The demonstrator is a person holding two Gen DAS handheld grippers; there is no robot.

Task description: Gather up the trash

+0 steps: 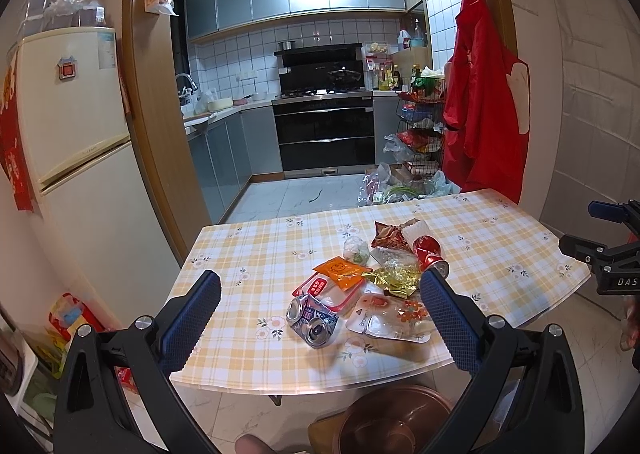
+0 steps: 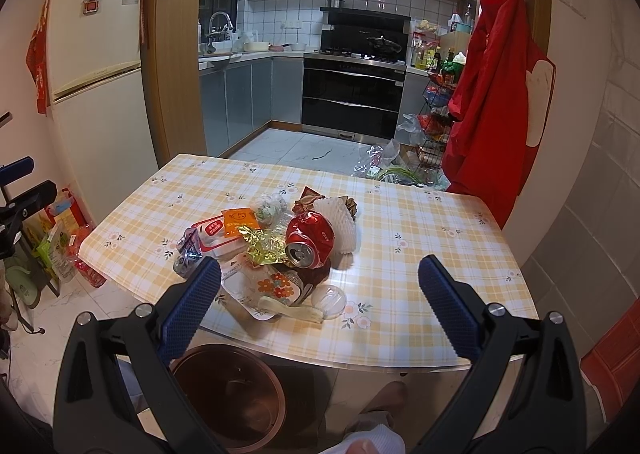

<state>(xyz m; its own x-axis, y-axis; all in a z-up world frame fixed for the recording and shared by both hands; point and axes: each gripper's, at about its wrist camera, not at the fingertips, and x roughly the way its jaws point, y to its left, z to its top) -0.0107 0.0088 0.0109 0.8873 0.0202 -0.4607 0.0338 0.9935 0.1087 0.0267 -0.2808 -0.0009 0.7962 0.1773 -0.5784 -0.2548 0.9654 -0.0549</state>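
Since both of my grippers hang short of the table with their jaws spread wide and nothing between them, I read this as the start of the first pick. The trash sits in one heap near the front edge of the checked table (image 1: pixel 256 254), at the centre of both views: a crushed red can (image 2: pixel 310 240) lying on its side against a white foam sleeve (image 2: pixel 340 222), a flattened silver can (image 1: pixel 310 320) at the heap's near left corner, an orange packet (image 1: pixel 340 272), gold foil (image 2: pixel 266 244) and a clear plastic tray (image 1: pixel 390 318) at the front. A brown bin (image 2: pixel 228 390) stands on the floor just under the table's near edge, low in the right wrist view. My left gripper (image 1: pixel 320 294) frames the silver can, so I would take that first, lowering until the pads straddle its crumpled body and closing gently, as it may skid on the slick cloth. My right gripper (image 2: pixel 320 280) lines up better with the red can; I would approach across its width, not its ends. I would carry each piece straight back to the bin, one arm at a time, so the arms do not cross.
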